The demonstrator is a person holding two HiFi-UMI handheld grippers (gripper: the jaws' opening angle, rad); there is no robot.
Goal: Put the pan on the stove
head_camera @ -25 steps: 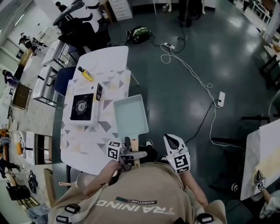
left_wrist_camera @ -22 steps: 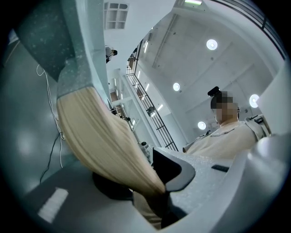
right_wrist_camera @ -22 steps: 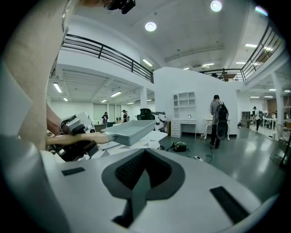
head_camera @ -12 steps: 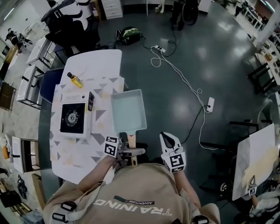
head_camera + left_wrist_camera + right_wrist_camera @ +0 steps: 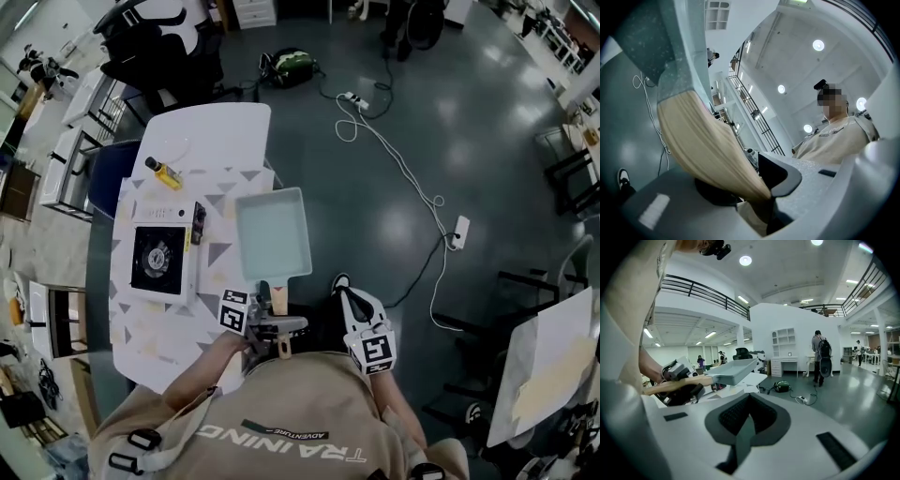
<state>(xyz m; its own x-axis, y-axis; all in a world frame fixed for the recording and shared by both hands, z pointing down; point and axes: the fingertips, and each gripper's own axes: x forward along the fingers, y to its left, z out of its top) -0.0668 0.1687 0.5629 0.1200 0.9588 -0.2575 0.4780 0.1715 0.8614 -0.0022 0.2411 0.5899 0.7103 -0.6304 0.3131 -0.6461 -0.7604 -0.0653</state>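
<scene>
A light teal rectangular pan (image 5: 273, 234) with a wooden handle (image 5: 278, 300) hangs in the air over the table's right edge. My left gripper (image 5: 272, 328) is shut on that handle, close to my body. The white portable stove (image 5: 157, 259) with its black burner sits on the table to the left of the pan. The left gripper view shows the pan's underside (image 5: 670, 47) and the handle (image 5: 703, 145) clamped between the jaws. My right gripper (image 5: 347, 292) is held right of the handle, shut and holding nothing. Its own view shows the pan (image 5: 736, 370) level, ahead and to the left.
The table (image 5: 216, 131) carries a cloth with a triangle pattern. A yellow bottle (image 5: 162, 173) lies behind the stove. Chairs and desks stand to the left. A white cable (image 5: 403, 159) and power strip lie on the dark floor to the right, and people stand far off (image 5: 820, 355).
The pan stays gripped by its handle and has shifted a little farther forward relative to the stove. The head camera has swung slightly. The right gripper stays shut near my body.
</scene>
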